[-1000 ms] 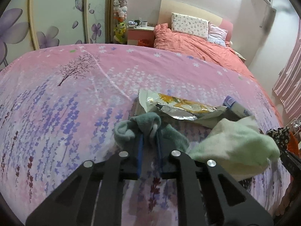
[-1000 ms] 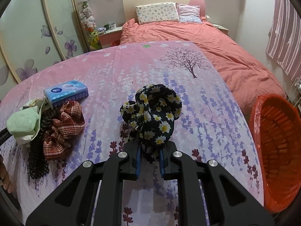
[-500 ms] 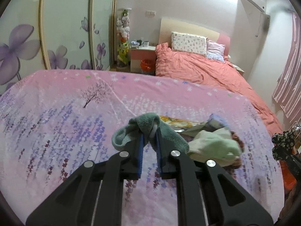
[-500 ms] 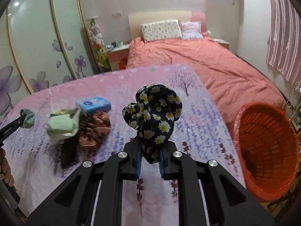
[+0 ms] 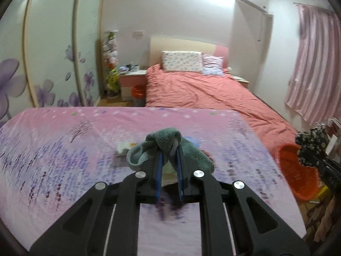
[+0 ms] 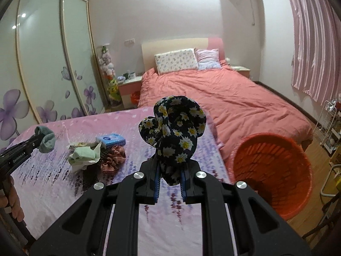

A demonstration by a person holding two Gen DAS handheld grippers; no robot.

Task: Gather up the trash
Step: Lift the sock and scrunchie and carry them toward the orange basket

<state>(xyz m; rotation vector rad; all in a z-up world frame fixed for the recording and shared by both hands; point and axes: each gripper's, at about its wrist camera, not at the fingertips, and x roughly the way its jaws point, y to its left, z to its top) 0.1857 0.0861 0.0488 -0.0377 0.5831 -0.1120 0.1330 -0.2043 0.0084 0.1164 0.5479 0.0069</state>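
Note:
My left gripper (image 5: 169, 160) is shut on a grey-green sock (image 5: 164, 143), held well above the pink flowered sheet (image 5: 64, 149); the same sock (image 6: 45, 139) shows at the left of the right wrist view. My right gripper (image 6: 170, 170) is shut on a black daisy-print cloth (image 6: 174, 128), also lifted; that cloth (image 5: 311, 147) shows at the right edge of the left wrist view. An orange basket (image 6: 275, 170) stands on the floor to the right of the bed. On the sheet lies a pile: pale green cloth (image 6: 83, 153), crumpled wrapper (image 6: 75, 145), striped scrunchie (image 6: 113, 160) and a blue tissue pack (image 6: 110, 140).
A second bed with a salmon cover (image 6: 234, 100) and pillows lies behind. Sliding wardrobe doors with purple flowers (image 6: 42, 74) line the left wall. A nightstand (image 6: 130, 85) and a small orange bin (image 5: 138, 91) stand at the back. A wire rack (image 6: 332, 125) stands far right.
Both grippers have risen with their cloths still held. The pile on the sheet now looks smaller and lower, and the orange basket has come fully into the right wrist view.

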